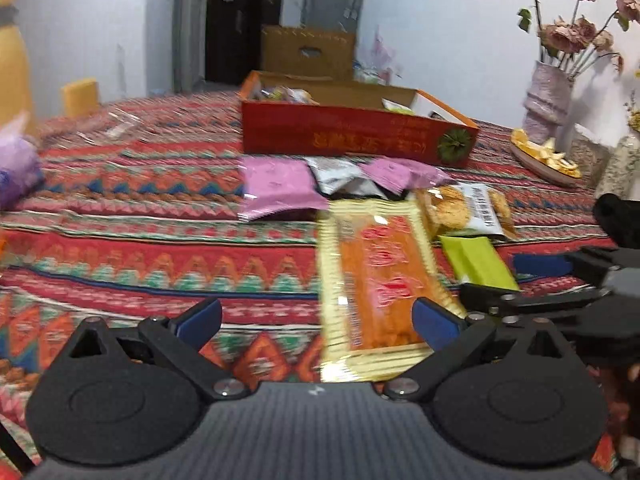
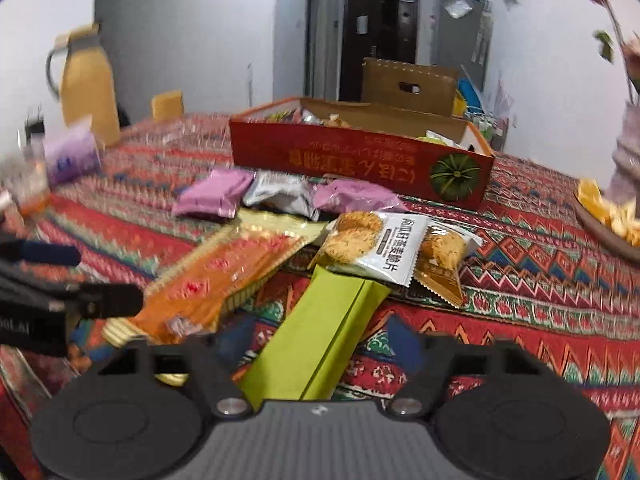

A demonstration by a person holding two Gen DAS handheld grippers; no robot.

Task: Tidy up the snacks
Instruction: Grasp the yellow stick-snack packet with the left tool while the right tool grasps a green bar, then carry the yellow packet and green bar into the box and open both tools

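Lying scattered on the red zigzag-patterned tablecloth are the snacks: a long orange packet with gold striped edges, a flat lime-green packet, a white-and-clear packet of golden crisp rounds, two pink foil pouches and a silver pouch between them. All sit in a loose heap just in front of a long red cardboard box with an open top, which already has several wrapped snacks inside.

The right gripper is low over the lime-green packet, whose near end lies between its two blue-padded fingers. The fingers are blurred; they stand on either side of the packet, and whether the pads press on it I cannot tell.

In the left wrist view, the left gripper has its fingers spread wide apart with nothing clamped; the near end of the orange packet lies on the cloth just beside its right finger. The right gripper shows at the right edge of that view, next to the lime-green packet.

Farther out stand a brown cardboard box with a handle slot behind the red box, a yellow jug at the left, a pale vase of dried pink roses and a dish of orange pieces at the right.
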